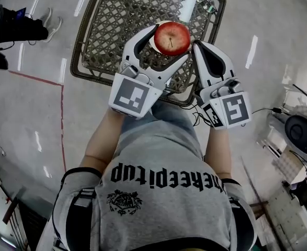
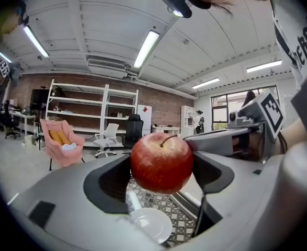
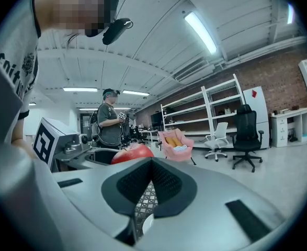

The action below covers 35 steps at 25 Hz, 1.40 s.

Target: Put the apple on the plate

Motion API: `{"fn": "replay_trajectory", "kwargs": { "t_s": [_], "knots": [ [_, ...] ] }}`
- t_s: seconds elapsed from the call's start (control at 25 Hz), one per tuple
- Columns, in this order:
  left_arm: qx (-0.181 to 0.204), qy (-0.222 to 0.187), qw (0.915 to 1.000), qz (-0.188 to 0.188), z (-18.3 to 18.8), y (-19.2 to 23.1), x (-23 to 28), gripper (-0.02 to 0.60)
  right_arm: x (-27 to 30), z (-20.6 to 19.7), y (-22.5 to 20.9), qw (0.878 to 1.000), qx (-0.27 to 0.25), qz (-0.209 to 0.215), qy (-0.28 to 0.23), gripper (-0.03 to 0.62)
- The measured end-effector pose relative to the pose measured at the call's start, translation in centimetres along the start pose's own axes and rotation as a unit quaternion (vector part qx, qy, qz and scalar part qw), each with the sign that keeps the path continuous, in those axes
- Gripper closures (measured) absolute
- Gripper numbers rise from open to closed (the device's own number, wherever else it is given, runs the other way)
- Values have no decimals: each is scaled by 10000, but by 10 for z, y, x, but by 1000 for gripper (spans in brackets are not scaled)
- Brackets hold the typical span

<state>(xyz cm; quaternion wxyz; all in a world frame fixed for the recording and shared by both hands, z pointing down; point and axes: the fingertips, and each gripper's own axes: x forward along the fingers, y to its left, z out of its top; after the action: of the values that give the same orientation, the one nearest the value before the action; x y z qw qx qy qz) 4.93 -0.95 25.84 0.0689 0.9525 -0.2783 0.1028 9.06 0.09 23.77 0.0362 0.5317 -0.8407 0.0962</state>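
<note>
Pinching apple point(image 1: 172, 37), left gripper point(image 1: 169, 45); right gripper point(image 1: 197, 46) jaws pressed together. Left gripper view reveals plate point(image 2: 152, 225) beneath.

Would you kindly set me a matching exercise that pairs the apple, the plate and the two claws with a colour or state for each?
Things:
1. apple
2. plate
3. left claw
4. right claw

Colours or states:
A. shut, with nothing between its jaws
B. white, lying on the lattice table
C. red, held up off the table
D. clamped on the fruit

Pairs: 1-C, 2-B, 3-D, 4-A.
</note>
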Motion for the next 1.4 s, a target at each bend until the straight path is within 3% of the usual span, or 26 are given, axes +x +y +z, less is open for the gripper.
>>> {"fn": "replay_trajectory", "kwargs": {
  "t_s": [0.2,0.4,0.64,0.84,1.0,1.12,1.4],
  "knots": [
    [-127,11,9997,195,-11,5,5,186,4,-9,-3,9999,26,131,68,585],
    [314,54,9989,337,-28,14,14,187,9,-24,-9,9996,66,235,153,585],
    [-269,161,9978,592,-47,22,22,186,17,-38,-16,9991,145,309,261,585],
    [53,36,9975,708,-52,31,33,186,23,-47,-22,9986,190,352,340,585],
    [-425,239,9953,839,-72,31,39,186,26,-55,-26,9983,218,381,395,585],
    [-523,299,9937,941,-84,30,44,186,26,-59,-29,9980,240,401,429,585],
    [-117,211,9932,1139,-102,32,57,186,25,-73,-35,9972,280,443,537,585]
  ]
}}
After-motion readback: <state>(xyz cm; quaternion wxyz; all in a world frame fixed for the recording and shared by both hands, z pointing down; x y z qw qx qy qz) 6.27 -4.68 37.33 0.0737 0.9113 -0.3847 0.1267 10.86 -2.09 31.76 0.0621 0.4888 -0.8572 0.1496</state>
